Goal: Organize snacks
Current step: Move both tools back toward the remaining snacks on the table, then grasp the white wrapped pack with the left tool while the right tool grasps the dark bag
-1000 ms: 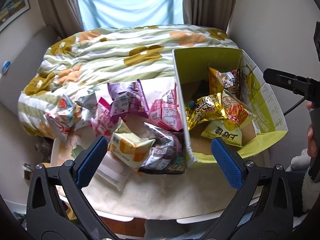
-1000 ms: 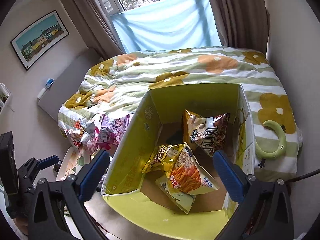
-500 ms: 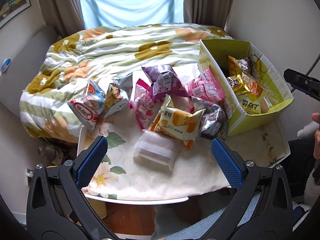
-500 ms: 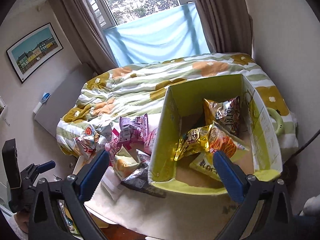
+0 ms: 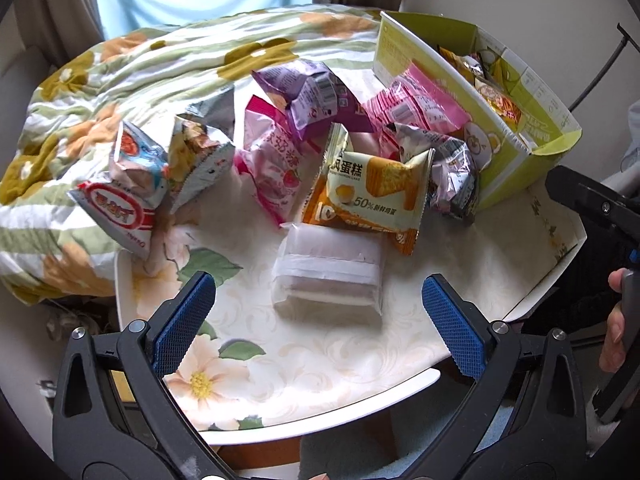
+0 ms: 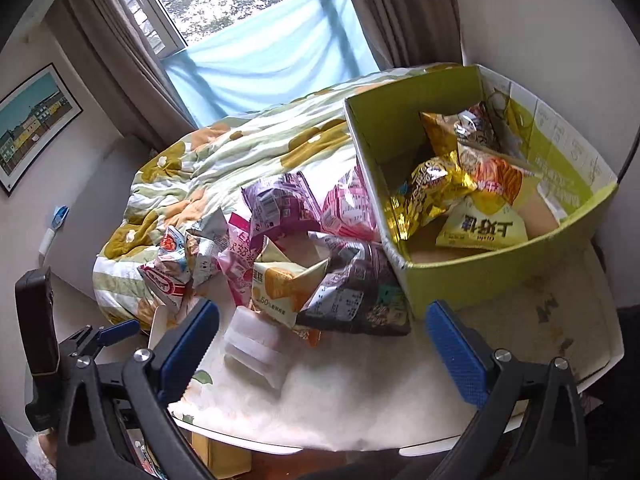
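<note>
1. The left gripper [image 5: 319,316] has its jaws spread wide and nothing is between them; both blue pads [image 5: 182,322] are free in the air above the table [image 5: 320,392].
2. Straight ahead of the left jaws, and about centred between them, lies the white wrapped packet [image 5: 327,276], flat on the floral cloth and not touched by either pad.
3. Just beyond this packet stands the orange cake packet [image 5: 370,196], whose lower edge overlaps the packet's far side.
4. Further from the left jaws, the loose snacks lie in a row: the red-and-white bag [image 5: 124,192] on the side of the left pad, then the silver bag [image 5: 200,148], the pink strawberry bag [image 5: 272,164], the purple bag [image 5: 316,96], and the dark foil bag [image 5: 452,172] on the side of the right pad.
5. The right gripper [image 6: 320,344] is also wide open and holds nothing.
6. Ahead of its right pad stands the green box [image 6: 492,272], open on top; inside lie a gold bag [image 6: 424,196], an orange bag [image 6: 496,176] and a pale yellow bag [image 6: 480,228].
7. The dark foil bag leans against the box's near corner.
8. Between both pairs of jaws and the snacks the cloth is bare, so there is open room there; the table's near rim runs just under the pads.
9. Behind the snacks the flowered quilt [image 5: 160,64] touches the table's far edge, and the red-and-white bag lies partly on it.
</note>
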Tool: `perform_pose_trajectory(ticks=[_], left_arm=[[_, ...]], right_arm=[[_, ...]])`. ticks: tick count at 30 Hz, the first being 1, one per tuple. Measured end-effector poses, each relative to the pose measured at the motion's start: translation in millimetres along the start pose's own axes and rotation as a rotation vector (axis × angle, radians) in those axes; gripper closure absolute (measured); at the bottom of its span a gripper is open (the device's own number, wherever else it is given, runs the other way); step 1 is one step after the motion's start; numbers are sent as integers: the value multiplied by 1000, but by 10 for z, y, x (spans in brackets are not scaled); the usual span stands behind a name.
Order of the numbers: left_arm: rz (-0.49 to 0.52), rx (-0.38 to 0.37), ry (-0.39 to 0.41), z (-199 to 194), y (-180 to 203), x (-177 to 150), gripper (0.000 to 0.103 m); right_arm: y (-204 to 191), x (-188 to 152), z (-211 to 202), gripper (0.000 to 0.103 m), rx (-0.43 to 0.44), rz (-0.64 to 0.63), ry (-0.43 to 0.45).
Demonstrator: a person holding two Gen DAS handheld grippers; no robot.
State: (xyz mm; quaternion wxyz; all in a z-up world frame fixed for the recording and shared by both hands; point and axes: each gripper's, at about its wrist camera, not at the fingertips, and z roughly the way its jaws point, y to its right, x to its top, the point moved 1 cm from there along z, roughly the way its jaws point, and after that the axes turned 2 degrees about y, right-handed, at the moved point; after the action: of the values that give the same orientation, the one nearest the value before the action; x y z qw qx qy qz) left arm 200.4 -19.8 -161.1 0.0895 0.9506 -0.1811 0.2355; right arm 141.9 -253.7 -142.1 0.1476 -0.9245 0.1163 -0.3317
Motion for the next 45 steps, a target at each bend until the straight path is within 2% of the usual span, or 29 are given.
perform_pose_trajectory(ticks=[5, 8, 19, 22, 26, 33, 45], left_arm=[[16, -34, -47, 486, 77, -79, 1], [12, -39, -53, 672, 111, -116, 1], [34, 40, -68, 1151, 238, -160, 1], [17, 50, -68, 1207, 188, -134, 1], [-13, 4, -70, 1222, 67, -161, 16], [-13, 17, -85, 1167, -189, -173, 19], [-27, 43, -113, 1162, -554, -298, 19]], right_arm=[[29, -208, 268, 0, -23, 52, -45], [37, -290, 419, 0, 3, 77, -60], [100, -429, 1012, 0, 115, 192, -103], [134, -434, 1095, 1, 133, 224, -98], [173, -453, 1172, 1, 160, 265, -91], [121, -436, 1276, 1, 177, 281, -61], [-46, -321, 1478, 0, 143, 282, 3]])
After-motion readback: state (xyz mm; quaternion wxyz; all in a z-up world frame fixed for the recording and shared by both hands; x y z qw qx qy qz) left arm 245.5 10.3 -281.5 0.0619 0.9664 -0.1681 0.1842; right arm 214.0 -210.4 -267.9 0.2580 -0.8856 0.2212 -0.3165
